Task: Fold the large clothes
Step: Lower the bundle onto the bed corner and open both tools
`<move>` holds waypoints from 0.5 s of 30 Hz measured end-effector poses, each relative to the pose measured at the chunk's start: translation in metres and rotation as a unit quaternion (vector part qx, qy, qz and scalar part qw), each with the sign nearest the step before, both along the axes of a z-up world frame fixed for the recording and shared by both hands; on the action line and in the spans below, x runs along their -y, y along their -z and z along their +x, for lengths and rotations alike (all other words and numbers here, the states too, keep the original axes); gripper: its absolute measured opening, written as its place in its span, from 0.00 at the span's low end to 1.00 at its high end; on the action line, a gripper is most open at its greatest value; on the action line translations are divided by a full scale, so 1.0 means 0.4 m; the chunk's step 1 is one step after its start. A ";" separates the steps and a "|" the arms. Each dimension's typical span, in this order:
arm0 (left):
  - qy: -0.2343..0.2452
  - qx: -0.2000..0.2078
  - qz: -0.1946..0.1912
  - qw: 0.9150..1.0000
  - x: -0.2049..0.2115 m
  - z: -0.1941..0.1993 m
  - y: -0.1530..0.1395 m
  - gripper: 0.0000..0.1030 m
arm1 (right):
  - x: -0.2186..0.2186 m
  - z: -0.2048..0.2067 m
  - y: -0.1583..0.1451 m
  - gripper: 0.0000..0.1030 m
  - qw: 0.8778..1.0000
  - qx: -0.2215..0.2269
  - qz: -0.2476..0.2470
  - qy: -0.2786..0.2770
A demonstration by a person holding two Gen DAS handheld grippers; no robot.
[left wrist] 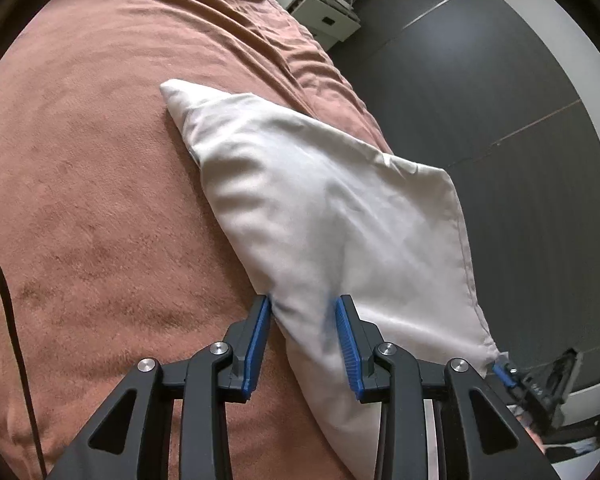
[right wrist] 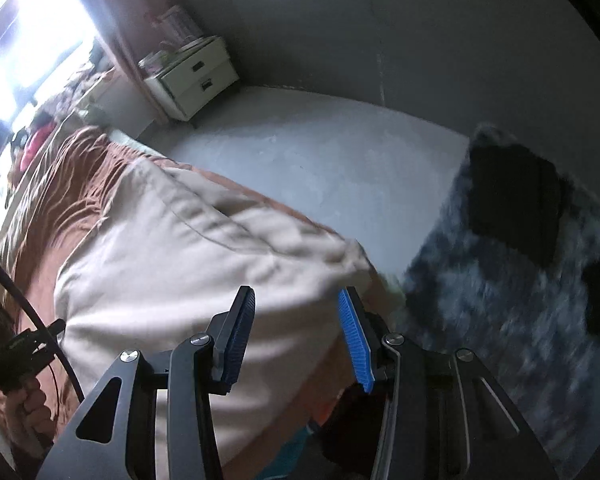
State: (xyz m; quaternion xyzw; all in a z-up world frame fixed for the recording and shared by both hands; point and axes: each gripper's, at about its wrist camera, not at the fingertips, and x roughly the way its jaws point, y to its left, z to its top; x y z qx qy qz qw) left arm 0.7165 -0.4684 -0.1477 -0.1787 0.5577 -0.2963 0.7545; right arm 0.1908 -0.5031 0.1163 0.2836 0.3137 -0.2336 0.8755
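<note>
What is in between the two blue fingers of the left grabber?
In the left wrist view, a fold of the white cloth runs between the open left gripper fingers, lying on the brown bedspread. The pads aren't squeezing it.

Both wrist cameras look steeply down along their fingers, close above the rust-brown velvety bedspread (left wrist: 100,200). Both views share the folded off-white cloth (left wrist: 320,208) (right wrist: 172,248) and the distant white two-drawer nightstand (left wrist: 320,16) (right wrist: 198,80).

The left gripper (left wrist: 302,300) hangs with jaws parted over folded white cloth (left wrist: 320,208) on a brown bedspread (left wrist: 100,160).
</note>
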 end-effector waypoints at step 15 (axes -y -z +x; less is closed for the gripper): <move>0.034 0.051 0.020 0.998 0.056 -0.001 -0.054 0.34 | 0.101 0.073 0.041 0.13 0.997 0.033 0.042 0.061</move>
